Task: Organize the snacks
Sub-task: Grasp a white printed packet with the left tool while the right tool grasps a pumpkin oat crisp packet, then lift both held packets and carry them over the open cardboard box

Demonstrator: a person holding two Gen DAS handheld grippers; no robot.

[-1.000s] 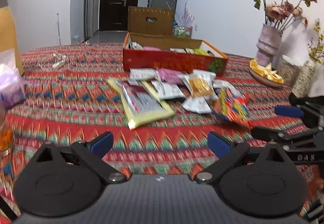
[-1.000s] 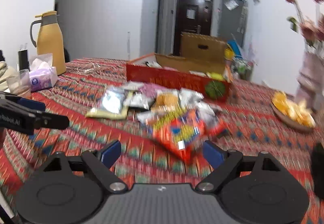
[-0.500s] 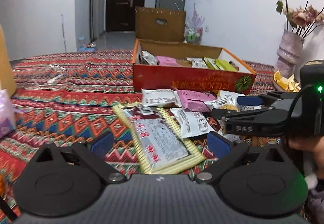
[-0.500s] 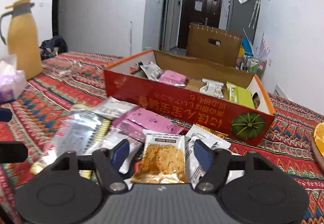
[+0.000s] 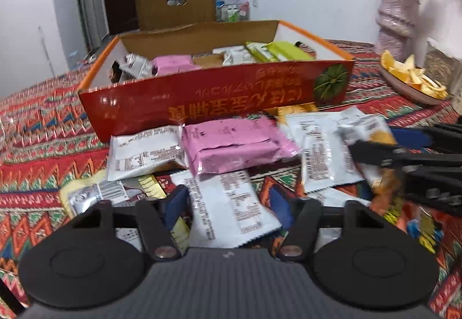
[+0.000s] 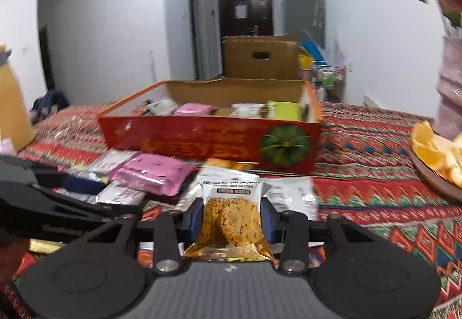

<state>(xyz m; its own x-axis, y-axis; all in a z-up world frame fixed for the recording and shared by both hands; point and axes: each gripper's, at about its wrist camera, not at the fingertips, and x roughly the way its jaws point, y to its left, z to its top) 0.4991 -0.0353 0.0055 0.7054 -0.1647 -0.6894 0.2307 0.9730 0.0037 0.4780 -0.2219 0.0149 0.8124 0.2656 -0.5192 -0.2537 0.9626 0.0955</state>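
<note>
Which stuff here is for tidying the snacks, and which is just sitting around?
For the job:
right gripper, shut on the clear crisp-cookie packet
open left gripper
red cardboard box
pink foil packet
white foil packet

Just lying about:
pink ribbed vase
plate of orange peel

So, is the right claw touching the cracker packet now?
Touching. In the right wrist view, the right claw has both blue pads pressed against the sides of the cracker packet, with no gap on either side.

Things around the patterned tablecloth (image 5: 43, 151)

A pink vase (image 5: 398, 16) stands far right beside a plate of orange peel (image 5: 410, 79); a yellow jug (image 6: 13, 114) stands left; a dark door (image 6: 245, 10) lies far behind.
</note>
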